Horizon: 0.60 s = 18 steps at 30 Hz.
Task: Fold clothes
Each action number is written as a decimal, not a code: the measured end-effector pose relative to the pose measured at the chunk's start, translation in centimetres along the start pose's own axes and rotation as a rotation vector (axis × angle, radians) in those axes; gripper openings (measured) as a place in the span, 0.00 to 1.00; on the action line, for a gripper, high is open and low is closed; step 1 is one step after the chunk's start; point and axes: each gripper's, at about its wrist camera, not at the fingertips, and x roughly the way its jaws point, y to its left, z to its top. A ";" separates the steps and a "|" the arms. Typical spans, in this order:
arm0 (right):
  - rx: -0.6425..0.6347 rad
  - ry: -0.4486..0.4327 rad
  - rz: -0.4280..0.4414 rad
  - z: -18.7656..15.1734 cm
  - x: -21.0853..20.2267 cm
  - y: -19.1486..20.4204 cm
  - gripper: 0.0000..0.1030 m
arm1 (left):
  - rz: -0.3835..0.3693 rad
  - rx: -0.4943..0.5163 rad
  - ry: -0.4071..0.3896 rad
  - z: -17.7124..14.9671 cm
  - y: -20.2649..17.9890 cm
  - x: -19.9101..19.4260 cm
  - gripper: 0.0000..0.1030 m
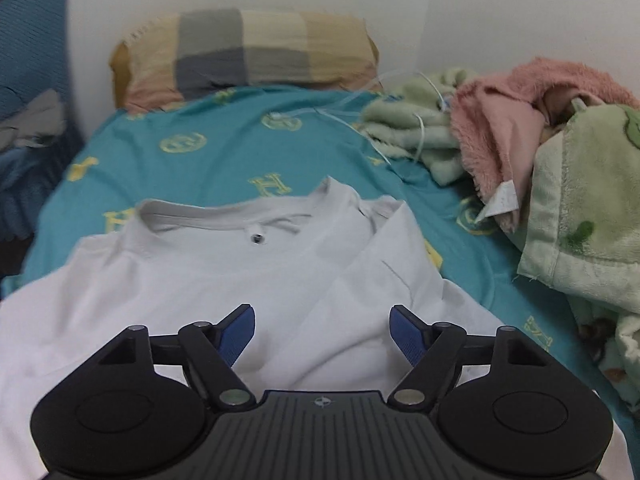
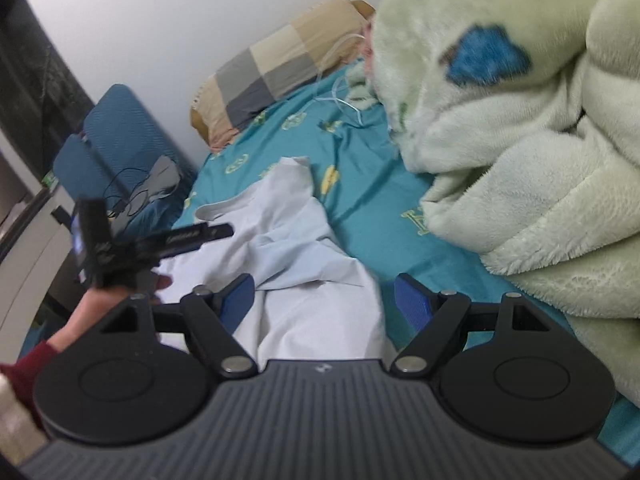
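Observation:
A white T-shirt lies on the teal bed sheet, collar toward the pillow, its right side folded inward over the body. My left gripper hovers open over the shirt's middle, nothing between its blue pads. In the right wrist view the same shirt looks crumpled, with its folded sleeve pointing up the bed. My right gripper stands open above the shirt's right edge, holding nothing. The left gripper shows at the left there, held by a hand in a red sleeve.
A checked pillow lies at the head of the bed. A pile of green and pink fleece blankets fills the right side, close to my right gripper. A thin white cable lies on the sheet. A blue chair stands left.

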 end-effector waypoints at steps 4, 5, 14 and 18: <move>0.023 0.020 -0.006 0.0 1.0 -0.6 0.76 | -0.027 0.040 0.062 0.0 -1.4 2.3 0.15; 0.029 0.025 -0.007 0.1 1.2 -0.7 0.76 | -0.007 0.043 0.063 0.1 -1.6 2.4 0.03; 0.005 0.008 -0.015 -0.4 0.8 -0.1 0.76 | 0.294 -0.102 -0.003 4.5 -0.3 3.4 0.07; -0.008 0.014 -0.021 -0.5 0.9 0.1 0.76 | 0.313 -0.158 0.035 3.0 0.3 3.4 0.41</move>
